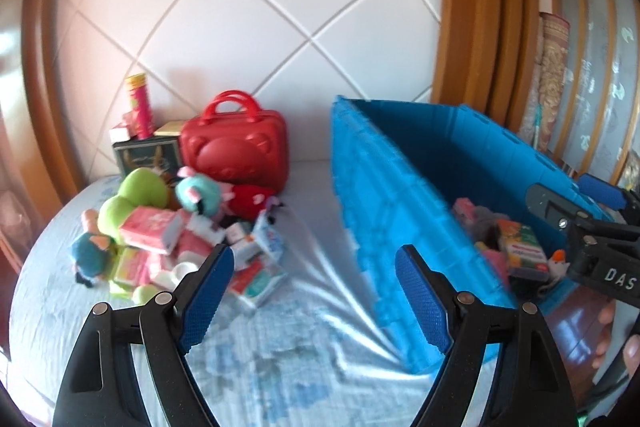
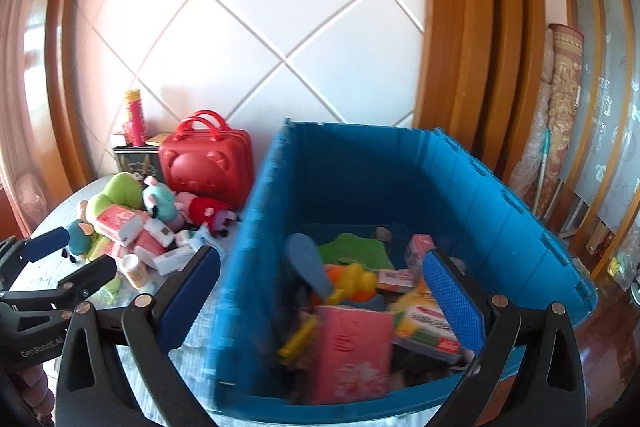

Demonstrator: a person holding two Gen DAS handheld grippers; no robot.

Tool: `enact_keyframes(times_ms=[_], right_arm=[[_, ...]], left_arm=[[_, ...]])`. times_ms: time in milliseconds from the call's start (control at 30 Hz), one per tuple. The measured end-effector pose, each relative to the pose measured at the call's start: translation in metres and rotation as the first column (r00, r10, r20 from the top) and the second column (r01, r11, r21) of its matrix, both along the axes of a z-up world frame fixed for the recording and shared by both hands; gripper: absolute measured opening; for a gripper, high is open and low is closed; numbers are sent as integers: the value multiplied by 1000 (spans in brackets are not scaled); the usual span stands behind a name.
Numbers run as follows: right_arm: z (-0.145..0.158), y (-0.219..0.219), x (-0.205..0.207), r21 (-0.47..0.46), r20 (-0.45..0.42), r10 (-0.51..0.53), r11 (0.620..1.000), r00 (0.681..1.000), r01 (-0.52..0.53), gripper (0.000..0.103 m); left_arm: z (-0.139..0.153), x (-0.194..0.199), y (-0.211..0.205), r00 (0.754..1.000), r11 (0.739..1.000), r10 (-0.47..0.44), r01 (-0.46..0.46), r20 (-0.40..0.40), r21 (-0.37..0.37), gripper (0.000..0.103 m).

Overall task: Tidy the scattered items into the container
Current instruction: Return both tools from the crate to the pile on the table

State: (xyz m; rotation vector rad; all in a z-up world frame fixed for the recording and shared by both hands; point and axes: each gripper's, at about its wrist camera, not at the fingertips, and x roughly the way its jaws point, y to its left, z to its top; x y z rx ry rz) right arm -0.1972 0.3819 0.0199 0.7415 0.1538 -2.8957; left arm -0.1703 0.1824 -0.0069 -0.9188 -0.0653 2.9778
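Both the left gripper [image 1: 314, 287] and the right gripper [image 2: 322, 287] have their fingers apart and empty, the toy pile [image 1: 172, 227] sits at middle left, and a careless grab could knock toys off the bed [image 1: 280, 347] instead of into the blue bin [image 2: 460, 187].

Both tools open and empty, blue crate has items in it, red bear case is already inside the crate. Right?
Not quite. The red bear case isn't in the blue crate; the right wrist view shows it outside, on the bed against the headboard. Left tool and right tool are open and empty.
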Motion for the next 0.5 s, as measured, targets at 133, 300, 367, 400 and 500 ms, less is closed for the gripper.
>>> enact_keyframes(times_ms=[133, 300, 367, 400, 500], right_arm=[[-7, -60, 10, -5, 16, 62, 998, 998, -62, 103], [-39, -132, 12, -9, 95, 124, 992, 988, -123, 103], [-55, -152, 11, -19, 139, 142, 990, 980, -141, 103], [-65, -164, 9, -17, 169, 148, 989, 974, -147, 103], [-91, -193, 2, 9, 248, 159, 986, 956, -166, 103]], left_arm=[[-18, 12, -65, 998, 998, 61, -60, 34, -9, 84], [-58, 18, -145, 981, 989, 148, -144, 126, -40, 84], [-79, 18, -173, 966, 982, 188, -183, 177, -47, 84], [-89, 18, -186, 956, 978, 210, -204, 206, -51, 84], [-118, 17, -220, 925, 967, 254, -249, 284, -54, 84]])
